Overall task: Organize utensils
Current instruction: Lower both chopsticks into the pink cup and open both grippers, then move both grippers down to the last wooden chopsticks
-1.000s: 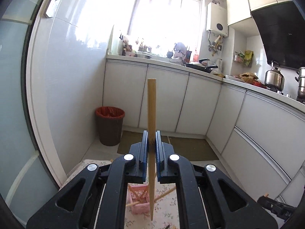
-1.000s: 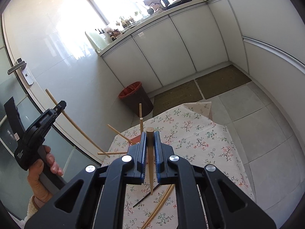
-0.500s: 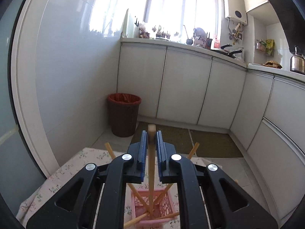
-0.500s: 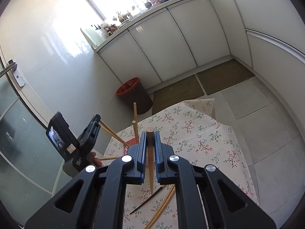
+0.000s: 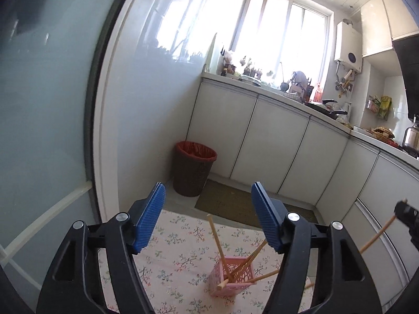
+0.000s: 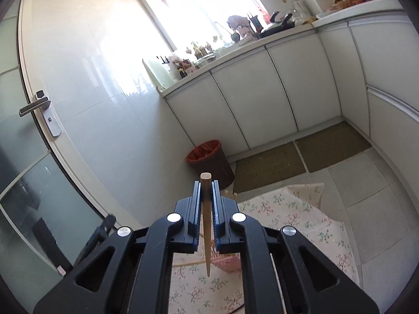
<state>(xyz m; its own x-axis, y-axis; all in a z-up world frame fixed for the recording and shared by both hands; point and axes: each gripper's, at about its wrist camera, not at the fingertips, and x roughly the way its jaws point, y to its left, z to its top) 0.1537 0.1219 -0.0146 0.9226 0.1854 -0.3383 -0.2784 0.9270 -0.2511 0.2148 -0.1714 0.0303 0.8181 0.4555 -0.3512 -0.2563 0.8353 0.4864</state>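
**One chopstick dropped, one still to place: mind the light basket**

Your right gripper [image 6: 206,201] is clamped shut on a chopstick [image 6: 206,225], held nearly upright with its thin tip hanging above the flowered cloth of the bench [image 5: 180,246]. Your left gripper [image 5: 208,217] has just been opening; its blue pads stand wide apart with nothing between them.

Below it sits the pink basket [image 5: 231,280], near the bench's right edge, with several chopsticks leaning outward in it. The basket looks light and those sticks fan wide, so a lowering tip could knock one out or tip the basket toward that edge. A slanted release could also bounce the stick off the rim.

The cloth left of the basket lies open. Beyond the bench's far edge are floor mats [image 6: 301,157], a bin [image 5: 193,167] and cabinets, all well apart.
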